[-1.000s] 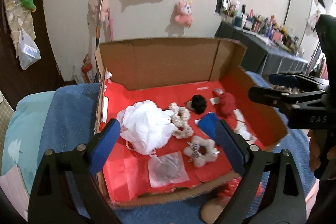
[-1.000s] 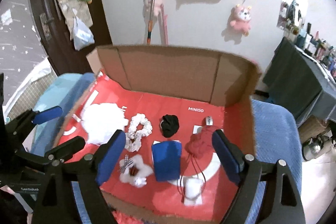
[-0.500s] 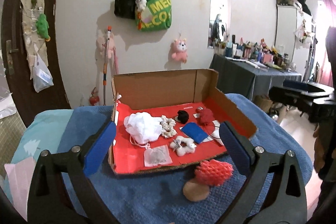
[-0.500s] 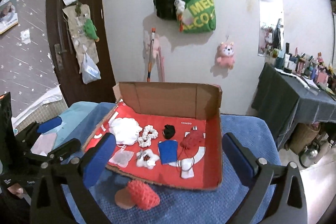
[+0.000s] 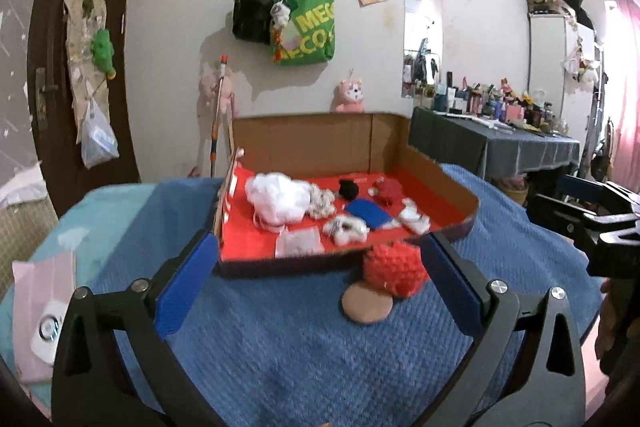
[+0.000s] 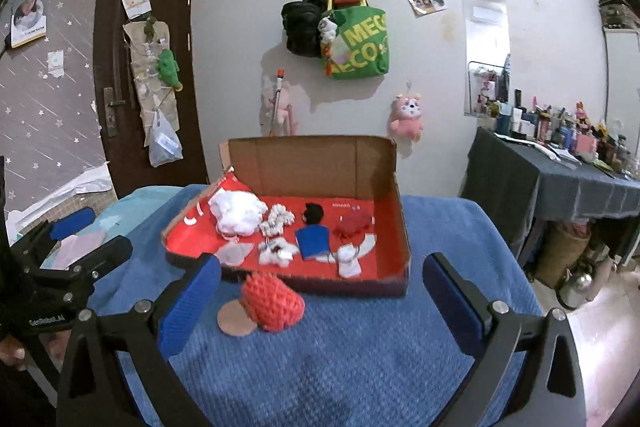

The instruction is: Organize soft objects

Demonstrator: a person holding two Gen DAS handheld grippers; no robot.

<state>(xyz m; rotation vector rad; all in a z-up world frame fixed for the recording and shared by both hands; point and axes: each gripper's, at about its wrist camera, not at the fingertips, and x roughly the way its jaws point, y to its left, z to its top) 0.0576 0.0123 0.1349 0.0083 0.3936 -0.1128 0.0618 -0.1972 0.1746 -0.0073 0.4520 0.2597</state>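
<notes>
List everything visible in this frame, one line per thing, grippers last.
cardboard box: 1, brown with red floor, on the blue blanket
blue blanket: 1, blue, under the box
white puff: 1, white, box, rear left
black scrunchie: 1, black, box, rear middle
blue pouch: 1, blue, box, front middle
red knitted piece: 1, red, on blanket before the box
tan disc: 1, tan, beside it
left gripper: 1, black, blue pads, open
right gripper: 1, same, open

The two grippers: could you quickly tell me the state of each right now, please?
Left gripper: jaws wide open, holding nothing.
Right gripper: jaws wide open, holding nothing.
</notes>
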